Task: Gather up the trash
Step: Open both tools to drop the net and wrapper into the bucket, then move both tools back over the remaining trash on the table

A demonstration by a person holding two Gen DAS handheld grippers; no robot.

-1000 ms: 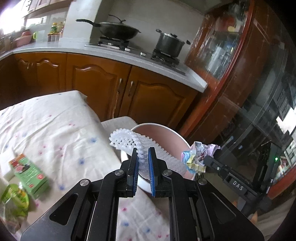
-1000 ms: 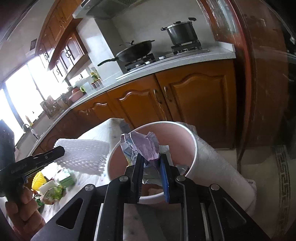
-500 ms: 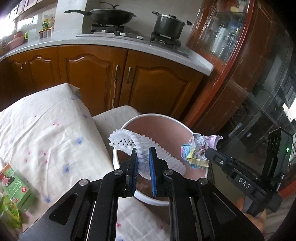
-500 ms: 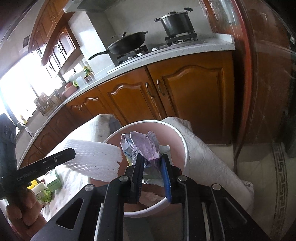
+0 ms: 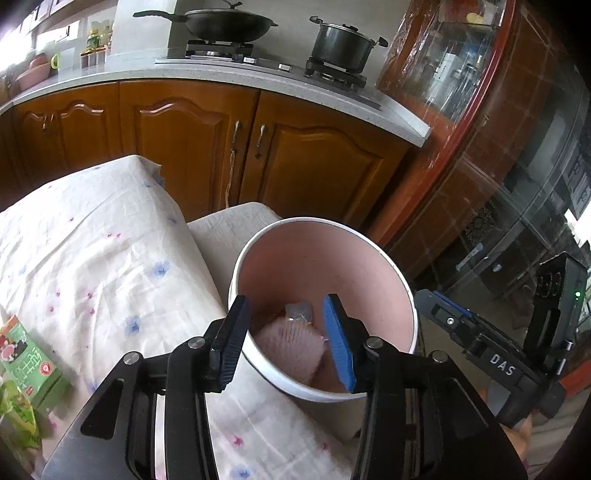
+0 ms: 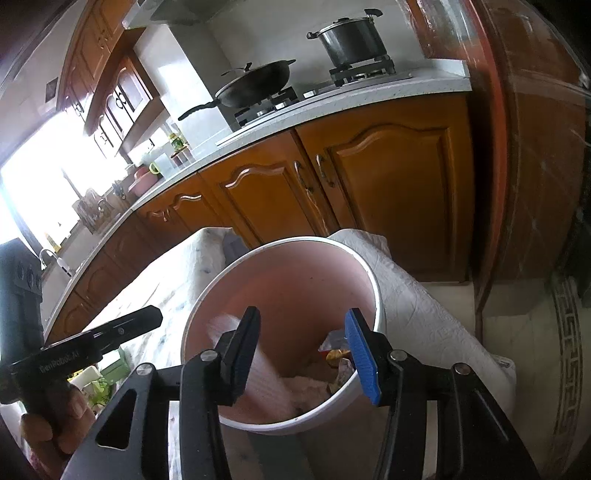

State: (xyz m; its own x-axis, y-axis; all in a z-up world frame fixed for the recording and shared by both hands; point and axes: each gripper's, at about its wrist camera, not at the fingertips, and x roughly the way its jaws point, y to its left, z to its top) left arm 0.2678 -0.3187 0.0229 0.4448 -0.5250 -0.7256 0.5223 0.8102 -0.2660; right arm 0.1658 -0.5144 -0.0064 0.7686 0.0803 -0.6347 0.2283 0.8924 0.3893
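Both grippers hang over the bin right now, jaws apart and nothing between them. Left gripper (image 5: 286, 341) first: its jaws have just been opening, blue pads spread to a middling gap, and through that gap you look straight down into the white bin (image 5: 404, 291) with its pink inside wall. Down at the bottom lies the foam net sleeve (image 5: 291, 345), pale and ribbed, clear of the pads. Just beyond it sits a crumpled scrap (image 5: 300, 311), greyish, hard to read.

Over to the right gripper (image 6: 301, 350), and it's the same story: jaws just been opening, standing apart at a moderate width, empty. Between and below its pads, in the bin (image 6: 380, 295), there's a wad of coloured wrapper (image 6: 338, 354) against the right-hand inner wall, and the foam sleeve (image 6: 269, 391) blurred on the left of the floor.

From the right wrist view you catch the left gripper's black finger (image 6: 129, 325) reaching in from the left, with a hand (image 6: 55, 417) wrapped round its handle low in the near left corner.

The bin stands at the right end of a table draped in a white cloth (image 5: 92, 258) dotted blue and pink. Near the left edge of that cloth, a green carton (image 5: 29, 369) and a green-yellow packet (image 5: 14, 410) lie well apart from the bin. Far side: wooden cabinets (image 5: 192, 147), a wok (image 5: 229, 24) and a pot (image 5: 341, 44) on the stove.
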